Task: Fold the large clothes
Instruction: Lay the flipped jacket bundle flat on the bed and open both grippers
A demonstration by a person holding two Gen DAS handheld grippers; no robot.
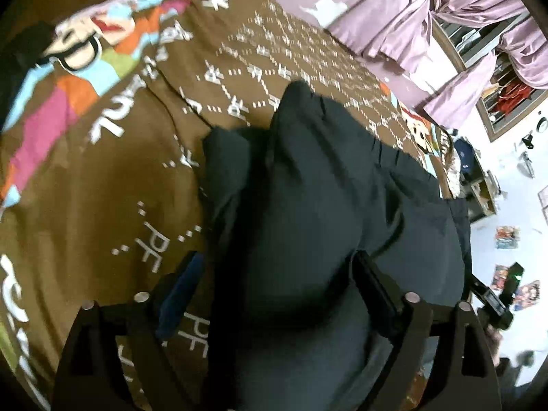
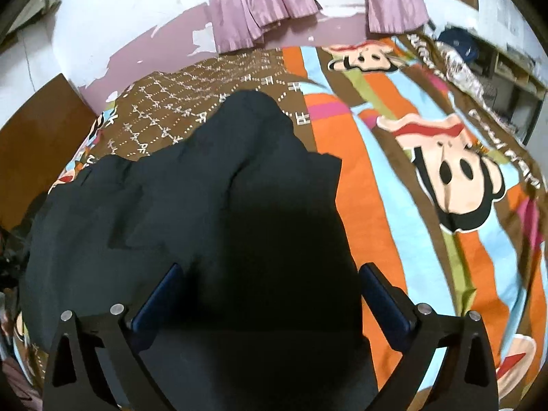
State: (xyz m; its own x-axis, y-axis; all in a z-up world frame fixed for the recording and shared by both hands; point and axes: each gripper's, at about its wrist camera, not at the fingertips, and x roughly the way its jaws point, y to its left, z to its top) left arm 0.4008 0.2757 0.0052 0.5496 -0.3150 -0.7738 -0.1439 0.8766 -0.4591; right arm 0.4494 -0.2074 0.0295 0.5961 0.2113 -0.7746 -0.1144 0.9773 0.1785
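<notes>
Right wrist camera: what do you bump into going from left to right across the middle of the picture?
Brown wooden board → dark garment → orange stripe of the bedspread → big cartoon monkey face.

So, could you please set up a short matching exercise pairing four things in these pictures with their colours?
Things:
1. garment
2. curtains
3. finger pads of the right tool
4. monkey's face on the bedspread

Colours:
A. lilac
B. pale peach
C. dark, near black
D. blue

Pairs: 1-C, 2-A, 3-D, 4-B
</notes>
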